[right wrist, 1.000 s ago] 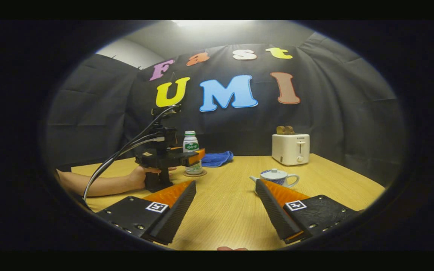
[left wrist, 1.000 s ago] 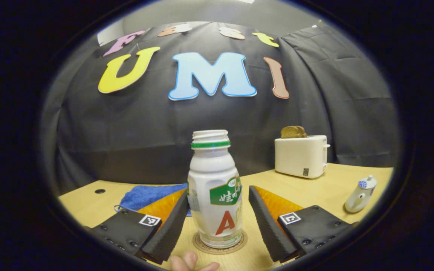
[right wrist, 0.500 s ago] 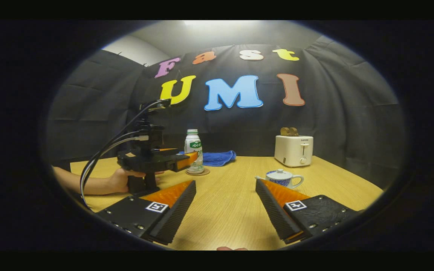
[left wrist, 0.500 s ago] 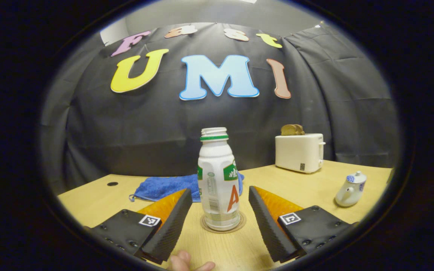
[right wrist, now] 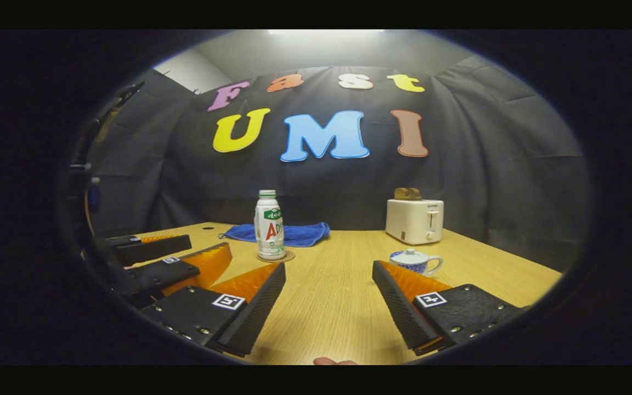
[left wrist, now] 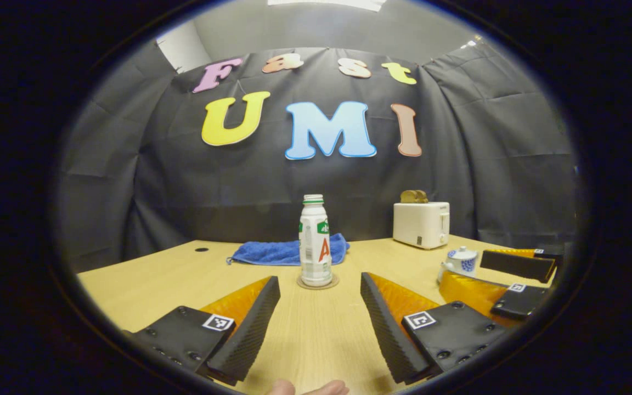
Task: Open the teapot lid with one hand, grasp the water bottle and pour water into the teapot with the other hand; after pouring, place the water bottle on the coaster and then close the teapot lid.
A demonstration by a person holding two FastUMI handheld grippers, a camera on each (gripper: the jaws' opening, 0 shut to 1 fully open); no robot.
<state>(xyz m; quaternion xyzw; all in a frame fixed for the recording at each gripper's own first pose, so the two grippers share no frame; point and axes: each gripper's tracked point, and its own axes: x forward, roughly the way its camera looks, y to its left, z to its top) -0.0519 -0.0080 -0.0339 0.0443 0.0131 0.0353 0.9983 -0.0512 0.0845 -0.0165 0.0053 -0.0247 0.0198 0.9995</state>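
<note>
Bottle (left wrist: 315, 240) stood upright on its coaster (left wrist: 317, 282) at frame centre, teapot (right wrist: 415, 260) lidded at right, both tools, left (left wrist: 319, 323) and right (right wrist: 327, 310), spread and empty, apparently because pouring was finished.

Table (left wrist: 316, 340) pale wood-grain, matt, water bottle (left wrist: 315, 248) glossy white plastic with paper-like label, coaster (left wrist: 318, 284) dull, towel (left wrist: 277, 252) blue nubby cloth, toaster (left wrist: 421, 224) smooth cream plastic, teapot (right wrist: 415, 261) glazed ceramic lower right, wall black creased cloth.
</note>
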